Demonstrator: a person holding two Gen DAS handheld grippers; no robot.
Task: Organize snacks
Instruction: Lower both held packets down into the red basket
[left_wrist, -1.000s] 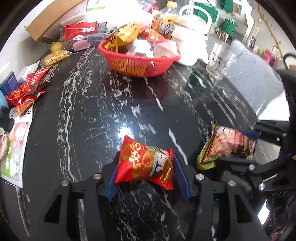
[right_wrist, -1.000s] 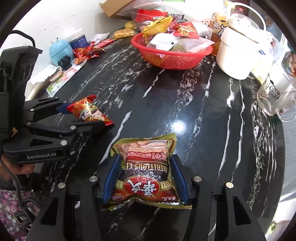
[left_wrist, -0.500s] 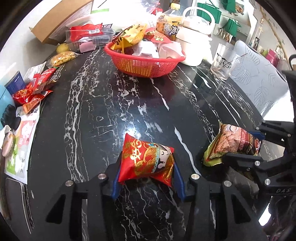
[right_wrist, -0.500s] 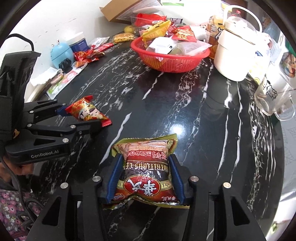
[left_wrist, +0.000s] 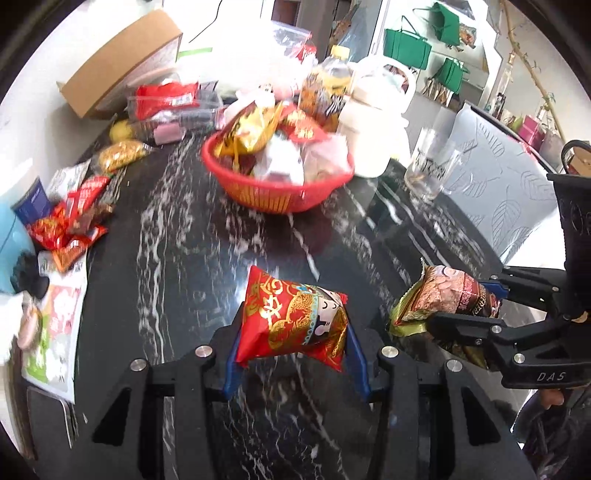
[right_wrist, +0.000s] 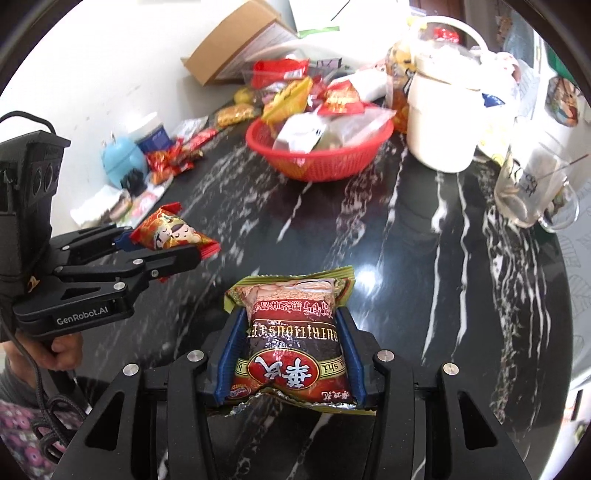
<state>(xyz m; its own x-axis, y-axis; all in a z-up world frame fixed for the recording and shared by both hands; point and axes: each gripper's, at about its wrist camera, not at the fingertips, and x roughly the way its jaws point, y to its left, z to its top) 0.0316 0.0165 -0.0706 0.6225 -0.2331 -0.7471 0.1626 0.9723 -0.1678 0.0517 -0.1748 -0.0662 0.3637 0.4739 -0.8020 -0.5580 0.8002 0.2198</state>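
My left gripper (left_wrist: 293, 332) is shut on a red and gold snack packet (left_wrist: 291, 323) and holds it above the black marble table (left_wrist: 184, 258). It also shows at the left of the right wrist view (right_wrist: 173, 236). My right gripper (right_wrist: 288, 339) is shut on a dark red and green snack bag (right_wrist: 291, 336), also lifted; it shows at the right of the left wrist view (left_wrist: 447, 299). The red basket (left_wrist: 280, 192) full of snacks stands ahead at the far side of the table (right_wrist: 325, 162).
A white pot (right_wrist: 443, 122) and a glass mug (right_wrist: 528, 188) stand right of the basket. Loose snack packets (left_wrist: 70, 221), a blue object (right_wrist: 120, 162) and a cardboard box (left_wrist: 122, 62) lie along the left and far edges. A grey chair (left_wrist: 498, 184) is at the right.
Both grippers have risen and moved forward toward the basket, each still holding its packet. The basket looks larger and nearer.
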